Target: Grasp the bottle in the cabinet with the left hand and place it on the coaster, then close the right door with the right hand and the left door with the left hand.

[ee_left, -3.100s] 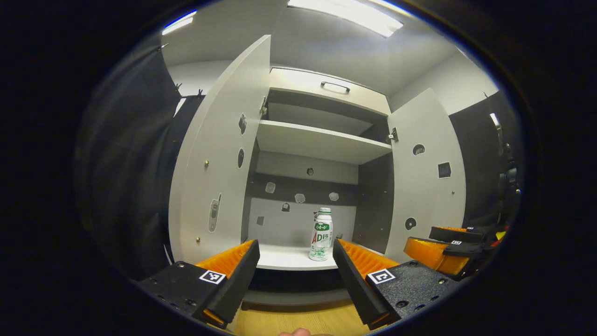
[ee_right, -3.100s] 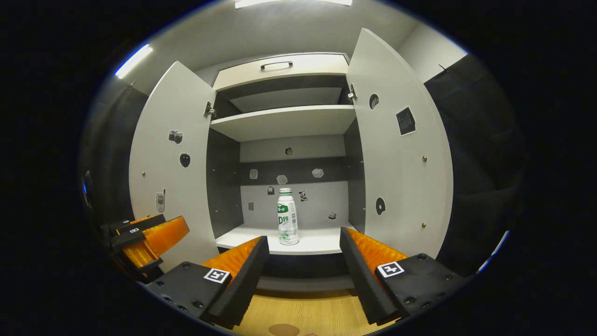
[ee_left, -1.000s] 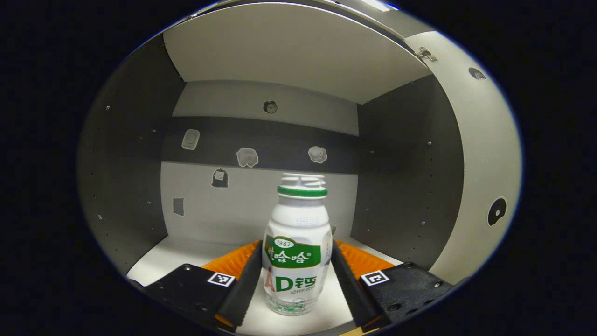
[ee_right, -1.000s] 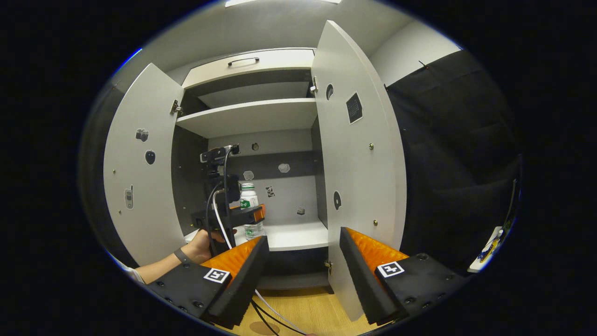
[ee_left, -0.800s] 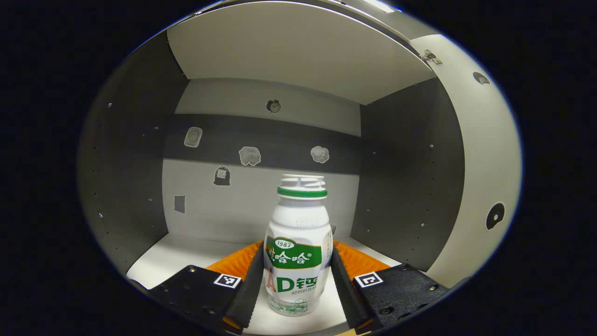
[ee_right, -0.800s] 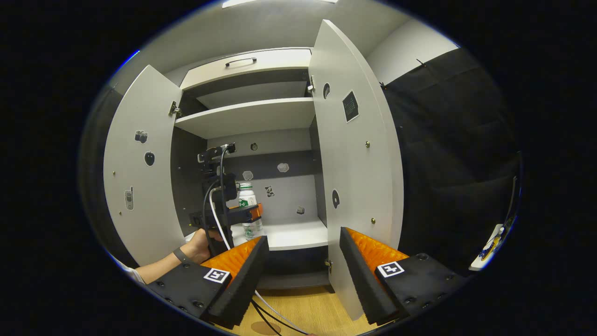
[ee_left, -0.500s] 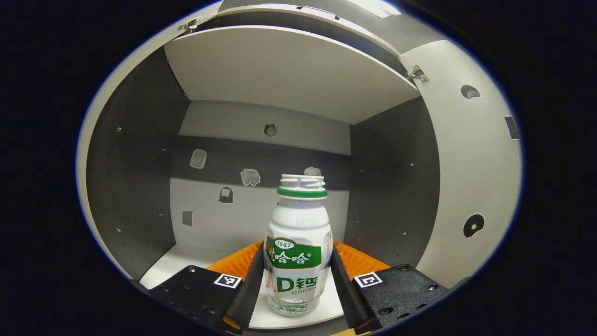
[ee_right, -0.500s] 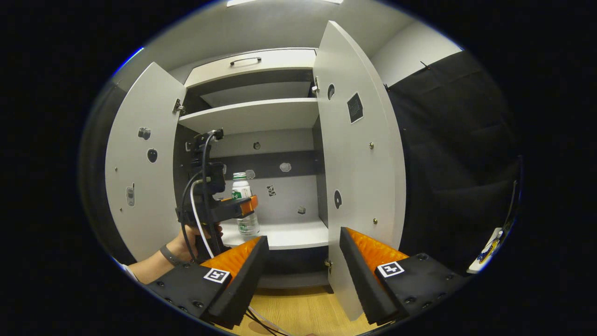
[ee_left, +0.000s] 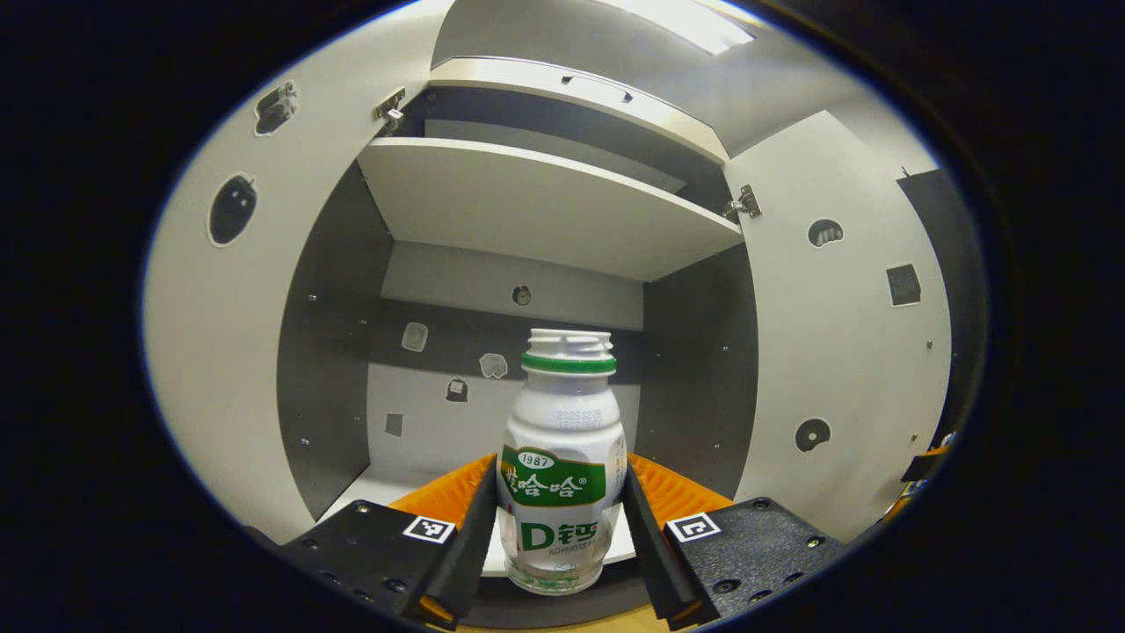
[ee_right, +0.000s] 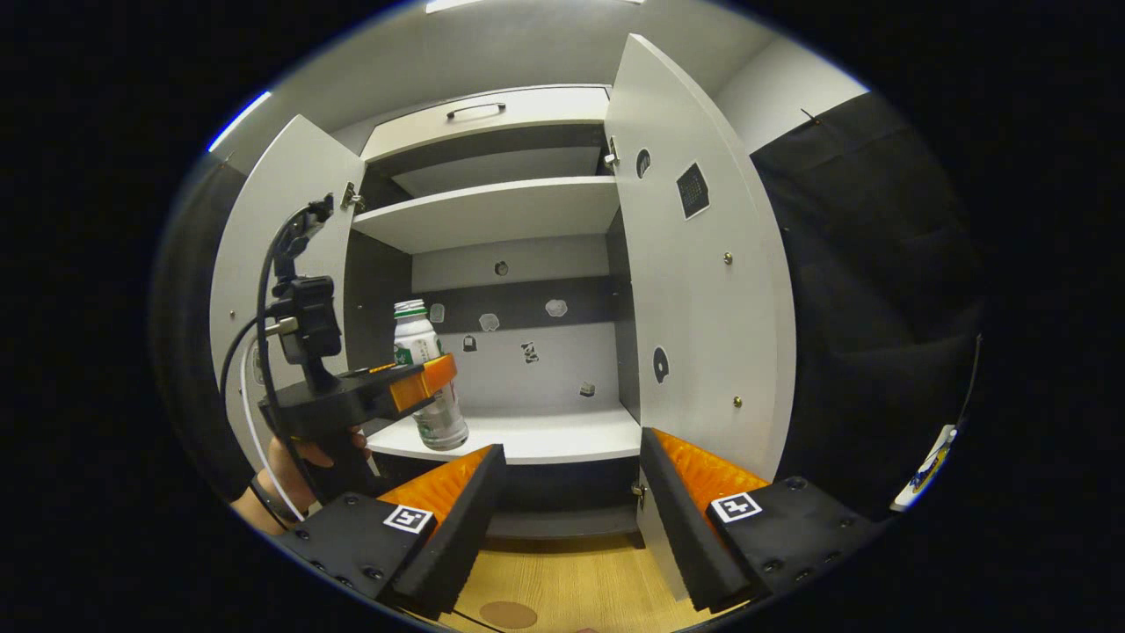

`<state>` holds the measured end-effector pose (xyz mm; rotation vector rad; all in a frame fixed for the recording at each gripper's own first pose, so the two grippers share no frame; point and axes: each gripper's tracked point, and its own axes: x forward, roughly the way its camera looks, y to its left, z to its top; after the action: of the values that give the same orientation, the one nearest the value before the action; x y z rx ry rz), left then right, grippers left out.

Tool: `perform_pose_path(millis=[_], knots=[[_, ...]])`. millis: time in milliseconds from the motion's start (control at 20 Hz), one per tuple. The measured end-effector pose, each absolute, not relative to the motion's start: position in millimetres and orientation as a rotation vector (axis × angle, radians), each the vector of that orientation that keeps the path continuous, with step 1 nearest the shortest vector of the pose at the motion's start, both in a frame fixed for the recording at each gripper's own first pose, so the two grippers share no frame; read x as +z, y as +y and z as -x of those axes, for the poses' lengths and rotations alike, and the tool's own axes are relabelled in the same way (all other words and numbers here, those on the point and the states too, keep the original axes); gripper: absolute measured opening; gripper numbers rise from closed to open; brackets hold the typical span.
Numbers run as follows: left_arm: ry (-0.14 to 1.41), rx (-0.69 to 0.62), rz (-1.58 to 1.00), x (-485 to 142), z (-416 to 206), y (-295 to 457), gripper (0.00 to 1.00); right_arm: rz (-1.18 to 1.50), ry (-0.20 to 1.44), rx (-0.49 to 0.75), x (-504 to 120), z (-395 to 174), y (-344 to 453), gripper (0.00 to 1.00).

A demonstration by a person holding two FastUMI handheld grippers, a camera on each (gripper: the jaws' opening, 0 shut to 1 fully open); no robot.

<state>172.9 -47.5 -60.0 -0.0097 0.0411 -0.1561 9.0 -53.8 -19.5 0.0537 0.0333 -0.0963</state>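
The left gripper (ee_left: 560, 527) squeezes the bottle (ee_left: 560, 466) from both sides, low in the middle of the left gripper view. Both fingers press on the bottle's belly. The bottle stands straight up, cap on top.

In the right gripper view the same bottle (ee_right: 428, 378) is at the middle left of the frame, held by the left gripper (ee_right: 422, 380). It hangs in the air, just in front of the lower shelf (ee_right: 545, 437) and a little above it. It does not touch the shelf. A hand (ee_right: 299, 457) holds that gripper from below.

The right gripper (ee_right: 571, 501) is spread wide and holds nothing. It sits at the bottom of its view.

Both doors stand open. The left door (ee_right: 264, 237) is at the left of the frame and the right door (ee_right: 703, 290) at the right.

A brown round spot (ee_right: 503, 614) lies on the wooden floor (ee_right: 571, 585) at the very bottom of the right gripper view. I think it is the coaster, but it is partly cut off. If so, it lies lower down than the bottle and nearer to the person. So the bottle has to come out and go down, standing tall the whole way.
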Motion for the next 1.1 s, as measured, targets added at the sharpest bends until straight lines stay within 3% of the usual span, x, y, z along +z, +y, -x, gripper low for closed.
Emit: perform_pose_path(millis=[250, 300, 350, 550, 600, 750, 800, 1100], knots=[[0.046, -0.112, 0.002, -100, -122, -31, 0.75, -0.064, -0.004, -0.094, -5, -7, -54, 0.99], [0.042, -0.112, -0.004, -110, -112, -32, 0.74, -0.067, -0.012, -0.104, -1, -8, -57, 0.92], [0.041, -0.112, -0.006, -123, -101, -34, 0.74, -0.07, -0.017, -0.112, 3, -9, -60, 0.99], [0.122, -0.152, 0.036, -190, -60, -51, 0.74, -0.048, -0.023, -0.141, 12, -12, -66, 0.99], [0.132, -0.148, 0.034, -205, -52, -53, 0.74, -0.031, -0.027, -0.147, 14, -12, -67, 0.91], [0.137, -0.1, -0.048, -251, -31, -49, 0.74, -0.017, -0.036, -0.142, 15, -9, -59, 0.91], [0.151, -0.097, -0.074, -267, -25, -51, 0.74, -0.024, -0.031, -0.128, 13, -7, -54, 0.99], [0.196, -0.156, -0.059, -329, 32, -83, 0.74, -0.025, 0.018, -0.115, -6, -6, -40, 0.99]])
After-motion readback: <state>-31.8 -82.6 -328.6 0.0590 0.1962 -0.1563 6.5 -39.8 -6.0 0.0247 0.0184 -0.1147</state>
